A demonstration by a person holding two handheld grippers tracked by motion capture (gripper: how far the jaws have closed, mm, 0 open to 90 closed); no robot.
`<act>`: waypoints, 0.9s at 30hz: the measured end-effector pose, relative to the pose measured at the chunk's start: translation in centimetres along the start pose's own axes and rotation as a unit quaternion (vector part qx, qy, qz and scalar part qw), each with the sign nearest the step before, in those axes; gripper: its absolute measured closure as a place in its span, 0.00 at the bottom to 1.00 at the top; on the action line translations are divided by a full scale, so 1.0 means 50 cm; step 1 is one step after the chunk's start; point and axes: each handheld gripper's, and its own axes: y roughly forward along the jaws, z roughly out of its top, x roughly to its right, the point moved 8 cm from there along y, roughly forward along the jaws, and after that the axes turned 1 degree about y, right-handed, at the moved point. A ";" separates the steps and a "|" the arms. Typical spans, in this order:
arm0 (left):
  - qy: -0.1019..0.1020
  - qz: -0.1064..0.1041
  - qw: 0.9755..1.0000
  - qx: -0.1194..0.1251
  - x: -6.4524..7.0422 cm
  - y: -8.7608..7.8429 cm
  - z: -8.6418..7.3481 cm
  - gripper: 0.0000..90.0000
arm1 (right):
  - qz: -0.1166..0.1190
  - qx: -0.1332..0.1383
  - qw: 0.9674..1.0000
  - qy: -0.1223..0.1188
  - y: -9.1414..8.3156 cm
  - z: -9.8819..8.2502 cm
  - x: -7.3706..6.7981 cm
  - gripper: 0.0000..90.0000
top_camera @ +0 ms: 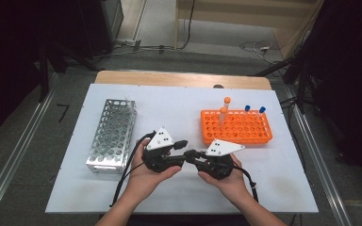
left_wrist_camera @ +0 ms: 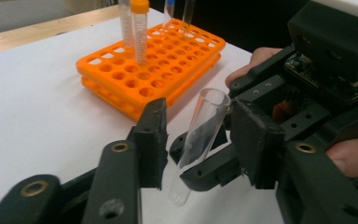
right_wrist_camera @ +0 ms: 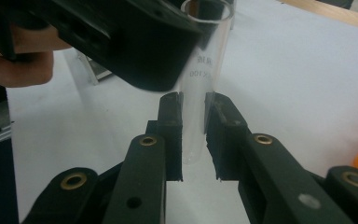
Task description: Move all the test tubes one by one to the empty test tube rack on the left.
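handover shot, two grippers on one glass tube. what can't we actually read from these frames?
- Left gripper pad contact on the glass tube: in the left gripper view, gaps show on both sides.
- Tube print: right gripper view, partly covered by the left gripper's black body.
- Tube in the high view: lost between the dark grippers, too small.
- Right gripper is shut on the tube.

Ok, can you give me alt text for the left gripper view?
A clear open-topped glass tube stands tilted between the left gripper's two black fingers, which have not yet met it, while the right gripper grips it lower down. Behind, on the white table, an orange rack holds capped tubes.
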 end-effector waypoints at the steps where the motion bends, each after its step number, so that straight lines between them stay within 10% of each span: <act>1: 0.001 -0.002 1.000 -0.002 0.003 0.002 -0.001 0.68 | 0.001 -0.001 1.000 -0.001 0.000 0.000 -0.002 0.83; 19: 0.025 0.007 1.000 -0.004 0.001 0.002 -0.002 0.85 | 0.020 -0.003 1.000 0.003 0.001 0.000 -0.011 0.81; 27: 0.008 0.020 1.000 0.011 -0.040 -0.012 0.016 0.85 | 0.024 0.028 0.999 0.007 -0.025 0.013 0.001 0.41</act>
